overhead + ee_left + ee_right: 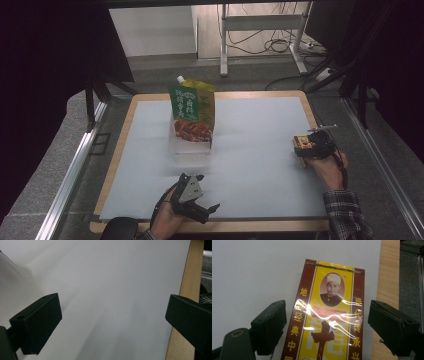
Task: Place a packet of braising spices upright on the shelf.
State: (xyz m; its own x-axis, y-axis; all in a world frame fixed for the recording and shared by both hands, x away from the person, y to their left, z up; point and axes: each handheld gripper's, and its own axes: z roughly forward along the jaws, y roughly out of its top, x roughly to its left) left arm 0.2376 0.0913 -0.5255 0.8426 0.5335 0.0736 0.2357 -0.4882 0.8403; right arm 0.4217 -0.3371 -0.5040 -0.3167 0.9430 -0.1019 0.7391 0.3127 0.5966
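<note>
A flat box (329,315), yellow with dark red borders, a portrait and Chinese writing, lies on the white mat (250,150) near its right edge. My right gripper (327,322) is over it, one jaw on each long side, with a narrow gap showing at both, so it is open. From above, the box (303,142) lies under the right gripper (305,150). My left gripper (209,192) rests near the mat's front edge. Its jaws stand wide apart, and the left gripper (112,320) has only bare mat between them.
A green and yellow spouted pouch (192,107) stands in a clear container (192,145) at the mat's middle back. The mat lies on a wooden board (120,150) with metal rails either side. A corner of the clear container (15,265) lies ahead of the left gripper.
</note>
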